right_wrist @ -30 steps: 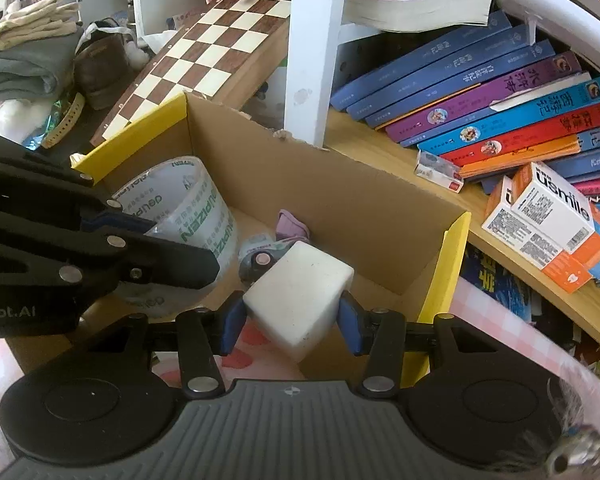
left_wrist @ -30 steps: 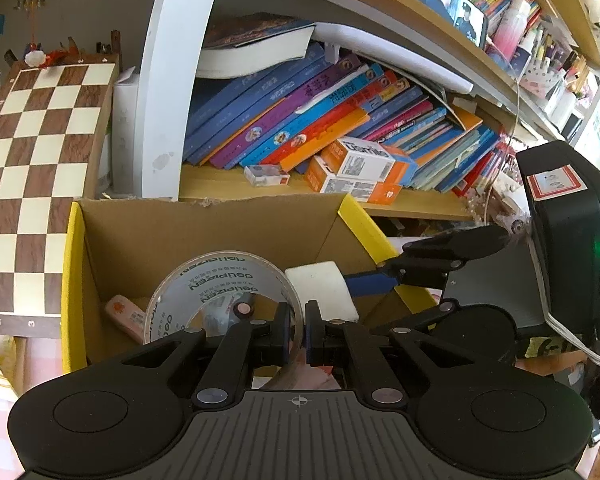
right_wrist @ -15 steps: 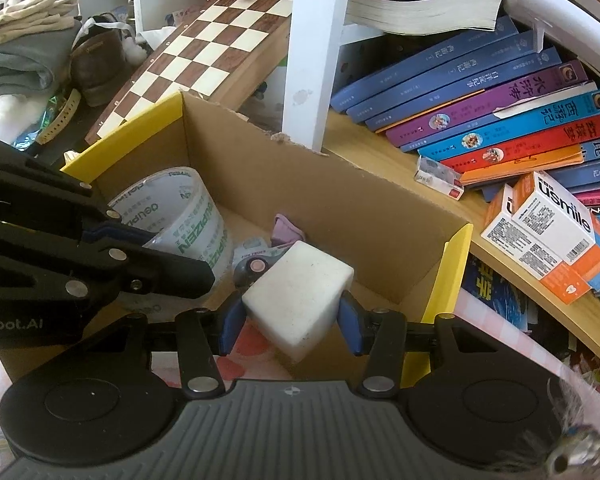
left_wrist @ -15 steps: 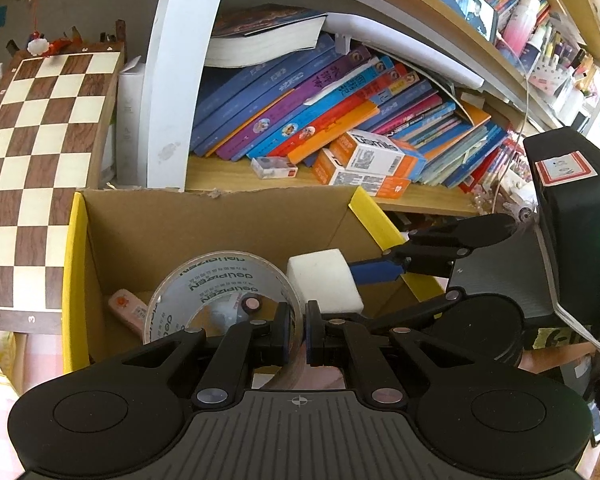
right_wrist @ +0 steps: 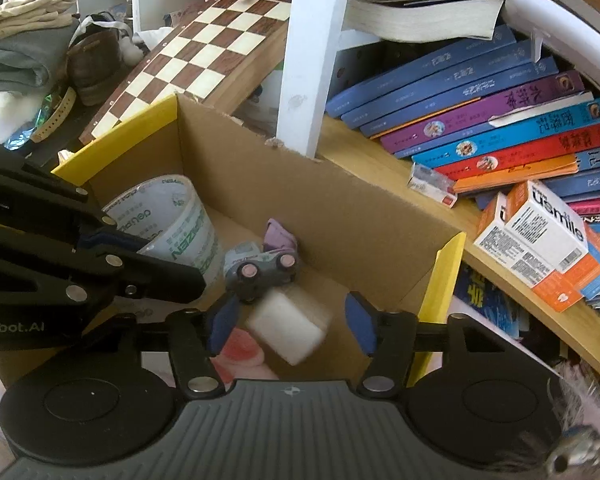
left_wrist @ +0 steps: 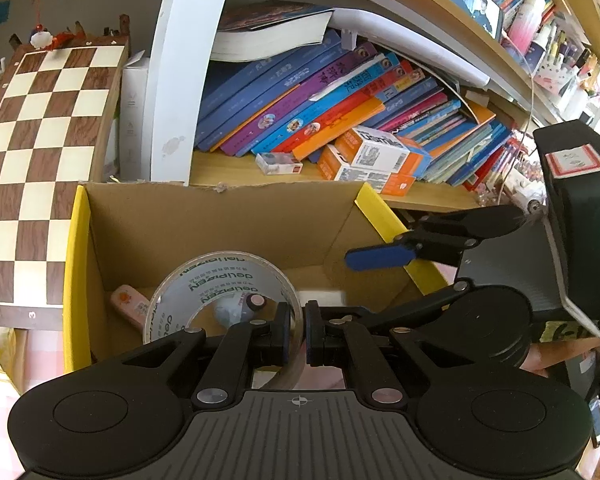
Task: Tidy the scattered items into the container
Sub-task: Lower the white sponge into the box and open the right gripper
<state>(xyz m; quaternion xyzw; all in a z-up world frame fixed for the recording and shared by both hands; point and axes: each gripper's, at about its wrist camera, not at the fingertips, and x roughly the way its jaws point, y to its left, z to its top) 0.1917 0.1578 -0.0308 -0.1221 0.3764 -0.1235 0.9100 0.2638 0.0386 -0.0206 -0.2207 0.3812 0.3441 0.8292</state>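
1. Block (right_wrist: 286, 330): white, blurred, lies low in the box (right_wrist: 340, 216), between the right gripper (right_wrist: 290, 326) pads but clear of both. Jaws are opening; nothing held.
2. Handling (judgement): looks light and slightly soft, like foam; matte faces, not slippery, not fragile. Best taken across two flat opposite faces, as the pads now flank it.
3. Orientation: tilted, one corner toward the camera; long axis seems to run from the toy car (right_wrist: 262, 266) down toward the gripper base. Blur makes this uncertain.
4. Left gripper (left_wrist: 296, 330): jaws nearly together, pinching the wall of the tape roll (left_wrist: 224, 300), which stands on edge over the box's left side.
5. Outward: pink item (left_wrist: 130, 304) on the box floor; books (right_wrist: 480, 108) on the shelf behind.
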